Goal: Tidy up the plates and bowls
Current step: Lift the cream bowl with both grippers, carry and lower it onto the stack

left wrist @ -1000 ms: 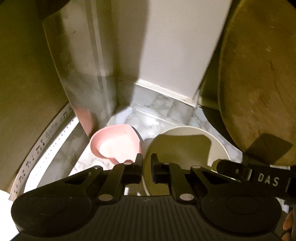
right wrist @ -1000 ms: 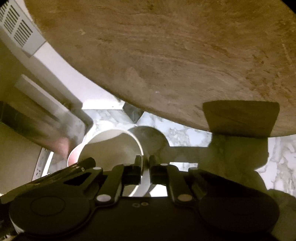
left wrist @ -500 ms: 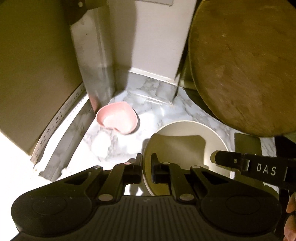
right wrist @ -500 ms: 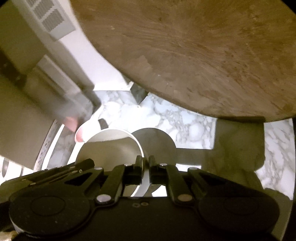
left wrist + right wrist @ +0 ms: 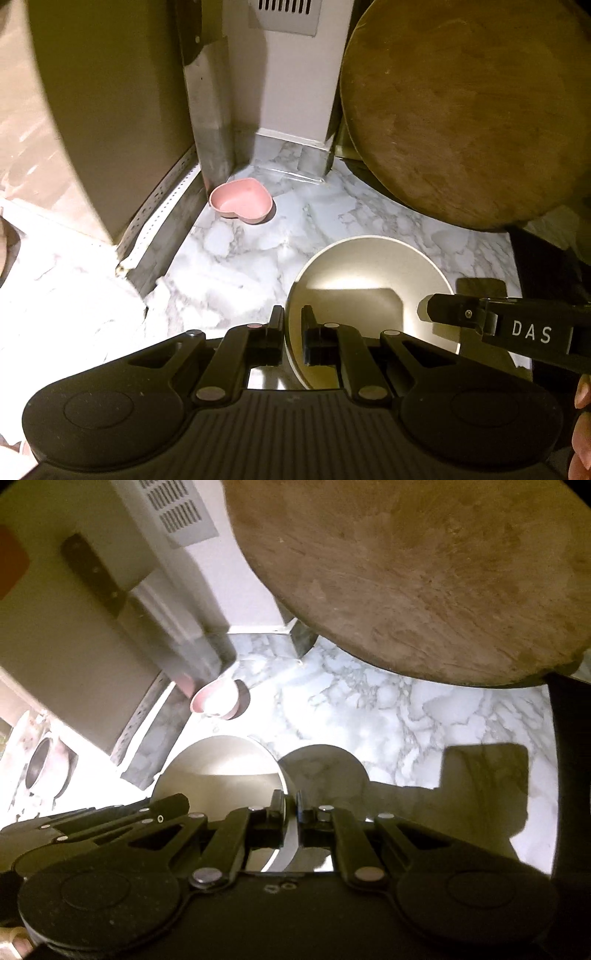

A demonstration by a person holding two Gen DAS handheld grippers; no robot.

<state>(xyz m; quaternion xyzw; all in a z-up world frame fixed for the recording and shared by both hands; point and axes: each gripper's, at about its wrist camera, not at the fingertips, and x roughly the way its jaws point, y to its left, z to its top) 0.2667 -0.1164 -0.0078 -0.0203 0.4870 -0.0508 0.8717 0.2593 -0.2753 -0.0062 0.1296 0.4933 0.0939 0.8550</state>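
Cream-coloured round ceramic bowl [image 5: 373, 295] hangs above the marble counter [image 5: 236, 258], its opposite rims pinched by the left gripper [image 5: 293, 330] and right gripper [image 5: 290, 814]. Rigid, likely slick and breakable, it seems best held by the rim.

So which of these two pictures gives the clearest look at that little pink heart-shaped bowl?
The left wrist view: the pink heart bowl sits there in plain sight on the marble counter, its heart outline and inside clear. In the right wrist view it is smaller, washed out by glare and seen edge-on, so the heart shape is hard to read.

White-veined marble counter [image 5: 236, 258]; a pink heart-shaped bowl [image 5: 242, 201] sits on it near the back corner.
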